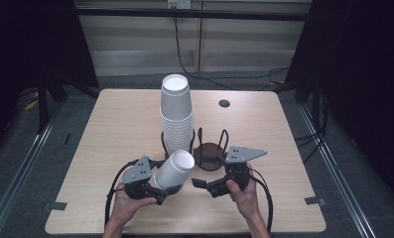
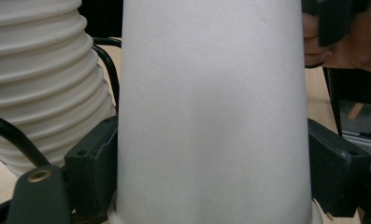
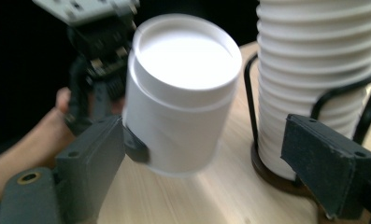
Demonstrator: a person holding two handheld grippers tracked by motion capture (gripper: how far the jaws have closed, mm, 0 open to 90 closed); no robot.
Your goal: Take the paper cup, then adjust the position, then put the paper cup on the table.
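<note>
One white cup [image 1: 174,169] is clamped by its sides between the jaws of the left gripper [image 1: 160,192], held off the table [image 1: 115,124] and tilted so its closed bottom points up and to the right. In the left gripper view the cup [image 2: 213,112] stands between the two black jaws, which press on either side. It hangs at the near middle of the table, just near of the stack [image 1: 176,115] of white cups that stands in a black wire holder [image 1: 194,141]. A second, bare holder base [image 1: 208,154] sits just right of the stack. The right gripper [image 1: 204,184] is near the cup's right side, its jaws spread wide and holding nothing; in its own view the cup [image 3: 181,93] lies between them, untouched, with the stack [image 3: 314,84] at right.
</note>
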